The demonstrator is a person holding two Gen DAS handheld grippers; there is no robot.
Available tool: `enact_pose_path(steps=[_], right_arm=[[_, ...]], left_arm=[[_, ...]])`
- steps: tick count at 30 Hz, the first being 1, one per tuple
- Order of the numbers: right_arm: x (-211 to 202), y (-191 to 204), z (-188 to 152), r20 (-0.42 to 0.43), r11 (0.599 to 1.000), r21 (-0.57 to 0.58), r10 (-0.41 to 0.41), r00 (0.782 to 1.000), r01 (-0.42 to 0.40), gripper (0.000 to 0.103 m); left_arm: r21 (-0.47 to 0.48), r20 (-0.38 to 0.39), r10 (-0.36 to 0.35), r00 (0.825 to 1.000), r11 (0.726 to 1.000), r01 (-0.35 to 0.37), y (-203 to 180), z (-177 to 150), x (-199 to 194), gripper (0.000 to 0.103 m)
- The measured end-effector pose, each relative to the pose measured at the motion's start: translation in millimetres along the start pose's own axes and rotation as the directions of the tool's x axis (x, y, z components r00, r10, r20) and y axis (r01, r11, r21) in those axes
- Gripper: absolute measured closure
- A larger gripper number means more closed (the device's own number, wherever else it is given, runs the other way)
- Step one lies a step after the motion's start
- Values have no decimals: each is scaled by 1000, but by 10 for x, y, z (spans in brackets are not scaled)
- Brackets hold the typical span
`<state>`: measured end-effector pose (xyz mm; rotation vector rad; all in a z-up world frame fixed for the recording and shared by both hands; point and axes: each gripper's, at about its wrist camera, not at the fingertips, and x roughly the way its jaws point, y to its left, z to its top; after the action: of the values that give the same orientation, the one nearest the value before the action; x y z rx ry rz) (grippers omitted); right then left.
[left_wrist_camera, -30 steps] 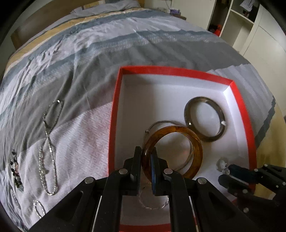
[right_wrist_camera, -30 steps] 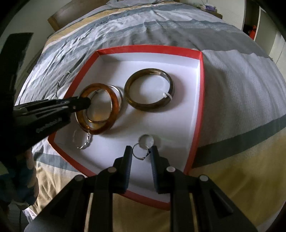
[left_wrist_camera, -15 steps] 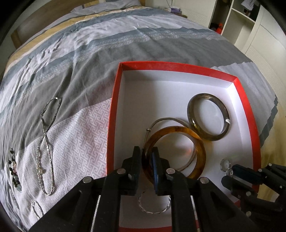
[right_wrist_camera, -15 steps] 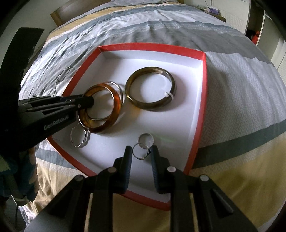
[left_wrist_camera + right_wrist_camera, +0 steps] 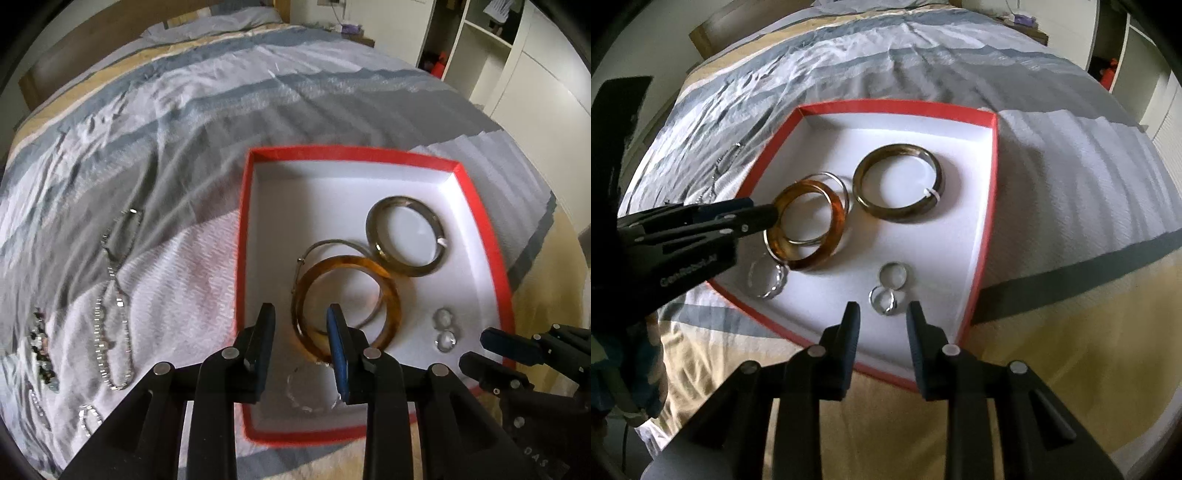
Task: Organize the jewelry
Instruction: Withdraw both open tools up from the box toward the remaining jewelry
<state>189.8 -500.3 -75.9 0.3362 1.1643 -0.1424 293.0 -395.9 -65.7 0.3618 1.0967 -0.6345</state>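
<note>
Left gripper (image 5: pixel 301 314) jaws just opening, straddle amber resin bangle (image 5: pixel 347 306) rim unpressed in red-rimmed white tray (image 5: pixel 242 236). Right gripper (image 5: pixel 881 314) opening, narrow, empty above small silver ring (image 5: pixel 882 301).

Soft daylight lights the bed (image 5: pixel 207 122) evenly, slight motion blur softens detail, and fisheye edges curve into dark corners.

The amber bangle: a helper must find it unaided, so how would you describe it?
Find the red-rimmed box on the striped bedspread. Inside, at its left, lies the amber bangle over a thin silver hoop. It alone is see-through orange-brown.
</note>
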Motion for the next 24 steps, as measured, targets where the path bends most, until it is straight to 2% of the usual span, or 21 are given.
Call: enact_pose_path(steps=[9,18,24], right_arm=[[-482,131,14,53,999,28,-21,998,19,78],[-783,351,-41,61,1000,11,-26,998,25,78],[-892,545,-48,57,1000,-7,-26,998,27,78]], left_arm=[[-24,42,24,999,999,-23,101,-83,-628,66],[-55,77,67,995,997,-62,363,-275,-1167,55],[-108,97,80,992,992,-70,602,-408,-1407,55]])
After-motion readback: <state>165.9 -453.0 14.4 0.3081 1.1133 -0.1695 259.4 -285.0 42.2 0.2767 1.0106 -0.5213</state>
